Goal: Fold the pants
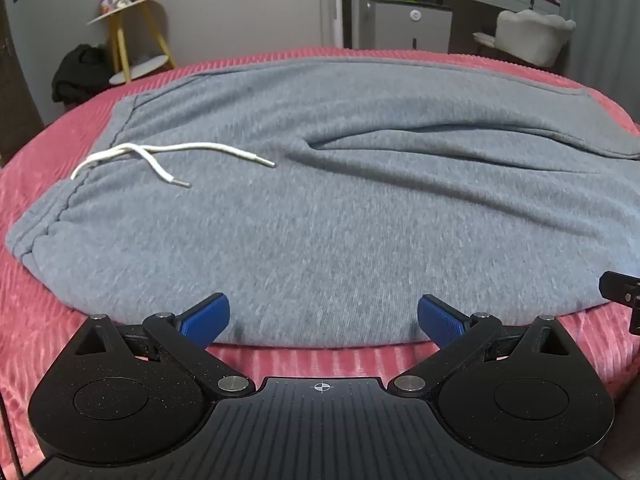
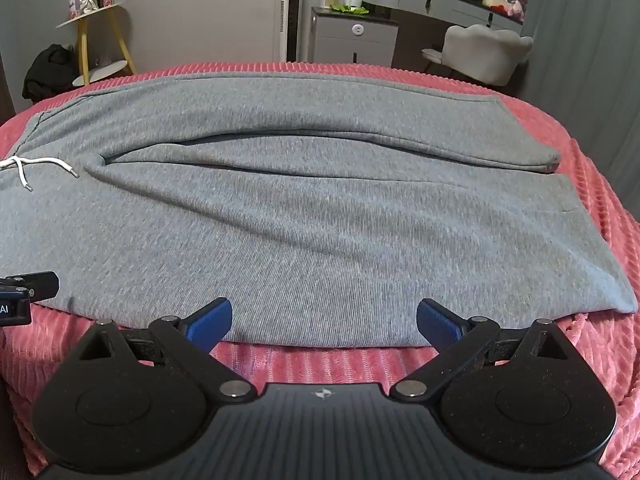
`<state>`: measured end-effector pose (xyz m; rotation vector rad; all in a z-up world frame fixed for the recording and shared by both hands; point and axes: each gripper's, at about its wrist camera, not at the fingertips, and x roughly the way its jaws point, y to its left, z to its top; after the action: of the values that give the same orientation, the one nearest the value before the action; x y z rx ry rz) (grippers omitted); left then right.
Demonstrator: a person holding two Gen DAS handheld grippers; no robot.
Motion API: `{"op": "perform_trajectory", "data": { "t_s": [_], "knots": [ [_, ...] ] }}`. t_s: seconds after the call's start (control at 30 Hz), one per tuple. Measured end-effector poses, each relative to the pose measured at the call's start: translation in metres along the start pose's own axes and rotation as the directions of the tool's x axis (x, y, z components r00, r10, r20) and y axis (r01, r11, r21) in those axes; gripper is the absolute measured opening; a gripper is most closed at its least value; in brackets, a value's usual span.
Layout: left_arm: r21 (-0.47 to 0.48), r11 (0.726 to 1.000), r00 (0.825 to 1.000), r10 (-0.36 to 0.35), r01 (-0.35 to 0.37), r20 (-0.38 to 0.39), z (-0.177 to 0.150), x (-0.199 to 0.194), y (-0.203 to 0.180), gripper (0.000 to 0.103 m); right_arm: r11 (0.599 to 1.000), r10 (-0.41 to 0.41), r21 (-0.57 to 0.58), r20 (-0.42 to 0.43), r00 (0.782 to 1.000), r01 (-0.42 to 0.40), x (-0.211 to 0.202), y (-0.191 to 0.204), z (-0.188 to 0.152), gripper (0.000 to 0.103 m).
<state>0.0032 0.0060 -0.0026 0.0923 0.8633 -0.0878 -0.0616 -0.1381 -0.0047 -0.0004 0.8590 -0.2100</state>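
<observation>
Grey sweatpants [image 1: 320, 208] lie spread flat on a pink ribbed blanket [image 1: 36, 304], waistband to the left with a white drawstring [image 1: 160, 156], legs running right. In the right wrist view the pants [image 2: 320, 216] show both legs side by side, their cuffs [image 2: 552, 162] at the right. My left gripper [image 1: 323, 318] is open and empty at the near edge of the pants, by the waist end. My right gripper [image 2: 324, 320] is open and empty at the near edge further along the leg. Each gripper shows at the other view's edge.
Behind the bed stand a yellow-legged side table [image 1: 124, 20] with a dark heap [image 1: 80, 72] beside it, a grey cabinet [image 1: 404, 24], a dresser and a pale chair [image 1: 532, 36]. The blanket's near edge drops off in front of the grippers.
</observation>
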Motion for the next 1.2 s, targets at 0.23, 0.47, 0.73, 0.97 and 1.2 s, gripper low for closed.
{"op": "perform_trajectory", "data": {
  "t_s": [0.23,0.47,0.73,0.97,1.2],
  "knots": [
    [-0.012,1.0,1.0,-0.007,0.007,-0.004,0.0003,0.0002,0.0011,0.103,1.0,0.0,0.002,0.001,1.0,0.0,-0.0007,-0.0003,0.0003,0.099],
    [-0.016,1.0,1.0,-0.012,0.012,-0.005,0.0,0.0006,0.0022,0.103,1.0,0.001,0.005,0.0,1.0,-0.001,-0.0007,-0.0003,0.0006,0.099],
    [-0.024,1.0,1.0,-0.016,0.016,-0.011,0.0003,0.0017,0.0031,0.103,1.0,0.002,0.007,0.003,1.0,-0.002,-0.0009,-0.0006,0.0005,0.099],
    [-0.035,0.999,1.0,-0.023,0.022,-0.017,0.0009,0.002,0.0045,0.103,1.0,0.003,0.009,0.003,1.0,-0.003,-0.0009,-0.0003,0.001,0.099],
    [-0.037,0.999,0.999,-0.025,0.024,-0.02,0.0012,0.0028,0.0043,0.103,1.0,0.004,0.01,0.003,1.0,-0.004,-0.0009,-0.0007,0.0008,0.099]
  ]
}}
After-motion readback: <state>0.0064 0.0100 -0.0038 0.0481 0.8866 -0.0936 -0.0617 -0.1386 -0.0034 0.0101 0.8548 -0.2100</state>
